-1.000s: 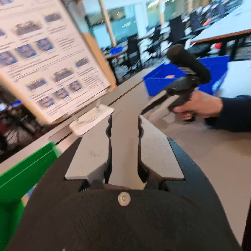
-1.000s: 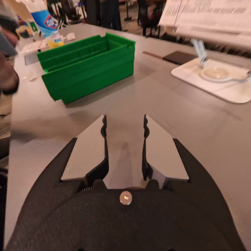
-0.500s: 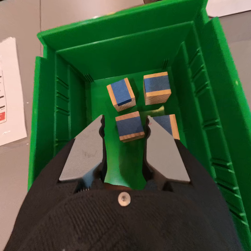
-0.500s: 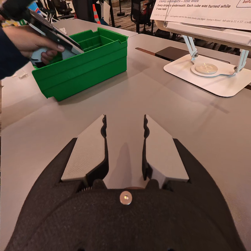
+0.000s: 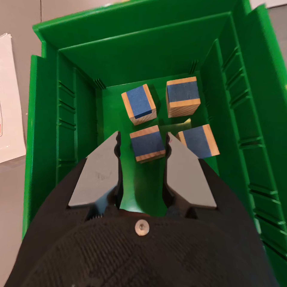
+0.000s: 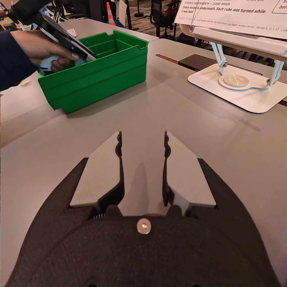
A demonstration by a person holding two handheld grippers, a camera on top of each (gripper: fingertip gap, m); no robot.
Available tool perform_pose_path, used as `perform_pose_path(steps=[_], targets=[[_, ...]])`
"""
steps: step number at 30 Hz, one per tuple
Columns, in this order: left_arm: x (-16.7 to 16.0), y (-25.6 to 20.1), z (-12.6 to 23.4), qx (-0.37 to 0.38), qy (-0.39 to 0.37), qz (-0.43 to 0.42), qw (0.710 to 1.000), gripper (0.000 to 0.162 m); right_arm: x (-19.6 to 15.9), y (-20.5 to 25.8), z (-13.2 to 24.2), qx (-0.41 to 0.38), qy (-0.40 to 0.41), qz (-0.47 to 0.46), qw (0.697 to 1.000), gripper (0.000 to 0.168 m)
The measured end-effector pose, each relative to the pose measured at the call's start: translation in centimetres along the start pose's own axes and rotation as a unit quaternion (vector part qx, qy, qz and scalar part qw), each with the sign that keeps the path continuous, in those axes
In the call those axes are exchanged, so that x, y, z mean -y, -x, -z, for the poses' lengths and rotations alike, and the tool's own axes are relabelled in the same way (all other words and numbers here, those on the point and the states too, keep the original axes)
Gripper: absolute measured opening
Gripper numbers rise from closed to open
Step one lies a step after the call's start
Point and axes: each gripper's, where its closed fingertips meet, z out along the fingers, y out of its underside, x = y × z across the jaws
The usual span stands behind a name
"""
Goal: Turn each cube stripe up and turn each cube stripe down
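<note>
Several wooden cubes with a blue stripe facing up lie at the far end of the green bin (image 5: 46,108). My left gripper (image 5: 142,136) is open above the bin floor, its tips on either side of the near-left cube (image 5: 147,143). Another cube (image 5: 200,139) lies just right of the right finger. Two more cubes (image 5: 139,103) (image 5: 182,95) lie behind them. In the right wrist view my right gripper (image 6: 142,136) is open and empty over the grey table. There the bin (image 6: 96,80) stands at the far left with the left gripper (image 6: 68,46) reaching into it.
A white stand (image 6: 237,88) holding a printed sheet stands at the far right of the table (image 6: 155,108). A white paper (image 5: 9,99) lies left of the bin. Chairs and an orange cone (image 6: 111,15) stand beyond the table.
My left gripper swung from facing across the room to pointing down into the bin, then moved closer to the cubes. My right gripper stayed open over the table.
</note>
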Motion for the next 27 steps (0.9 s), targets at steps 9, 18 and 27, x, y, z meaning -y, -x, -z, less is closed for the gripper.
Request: perform_pose_path(steps=[9, 18, 27], targets=[[-1.3, -0.3, -1.5, -0.003, 0.024, -0.038, 0.999, 0.045, -0.2, 0.1, 0.0, -0.007, 0.006, 0.017, 1.0, 0.051], [0.4, -0.2, 0.7, 0.002, 0.0, -0.1, 0.995, 0.044, -0.4, 0.5, 0.0, 0.01, 0.009, 0.005, 1.0, 0.052], [8.6, -11.6, 15.1, -0.148, -0.301, -0.223, 0.915, 0.043, -1.1, 3.4, -0.7, 0.104, 0.029, -0.043, 0.993, 0.053]])
